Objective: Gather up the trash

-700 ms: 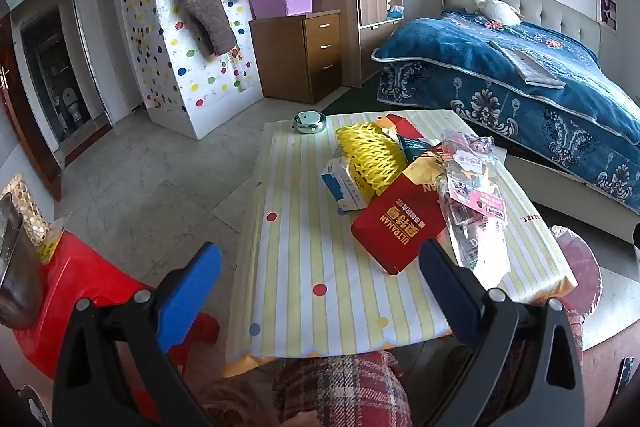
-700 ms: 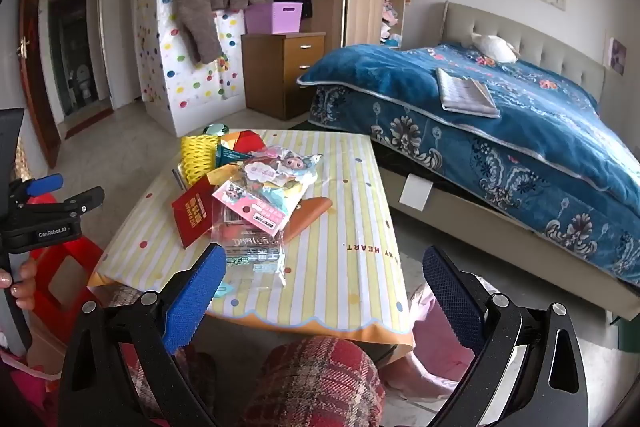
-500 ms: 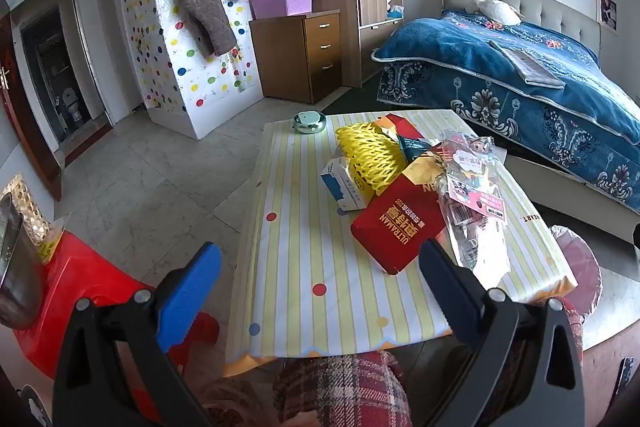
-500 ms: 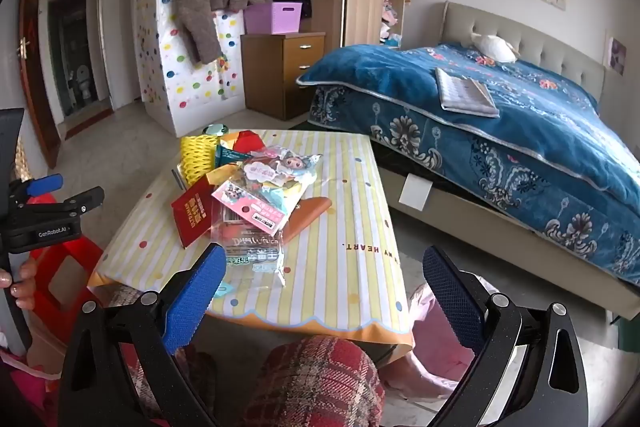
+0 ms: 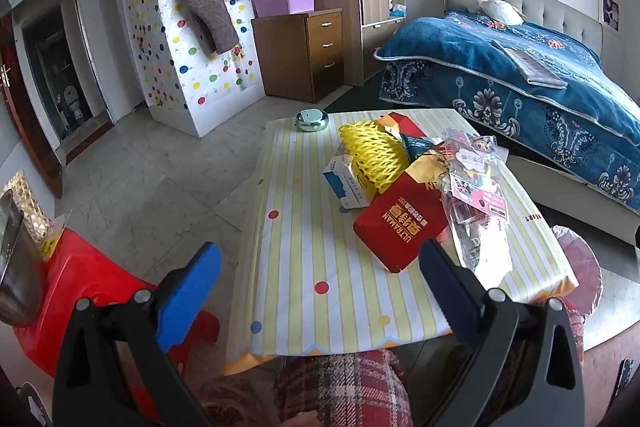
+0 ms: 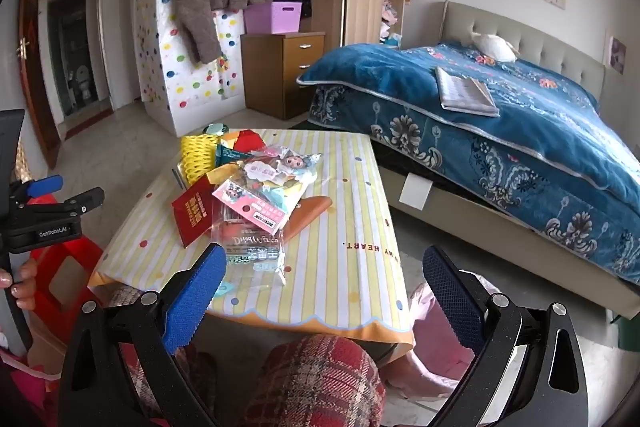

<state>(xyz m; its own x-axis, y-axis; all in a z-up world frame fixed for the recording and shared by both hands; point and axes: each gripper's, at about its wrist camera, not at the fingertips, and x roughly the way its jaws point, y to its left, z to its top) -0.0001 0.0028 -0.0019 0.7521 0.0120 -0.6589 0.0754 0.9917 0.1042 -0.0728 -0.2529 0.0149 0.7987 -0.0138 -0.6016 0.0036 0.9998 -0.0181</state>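
Trash [image 6: 256, 203] is lying heaped mid-table [image 6: 352, 291] while both grippers, left [image 5: 320, 281] and right [image 6: 324, 281], are hanging wide open and empty short of it, so starting with the loose top wrapper [image 6: 250, 207] is looking wisest.

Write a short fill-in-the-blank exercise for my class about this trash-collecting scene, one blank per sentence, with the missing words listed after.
1. Both the left gripper and the right gripper are ____.
2. The tablecloth has a pattern of dots and ____.
3. The packet marked ULTRAMAN is ____ in colour.
4. The mesh net beside the small box is ____.

Missing words: open; stripes; red; yellow
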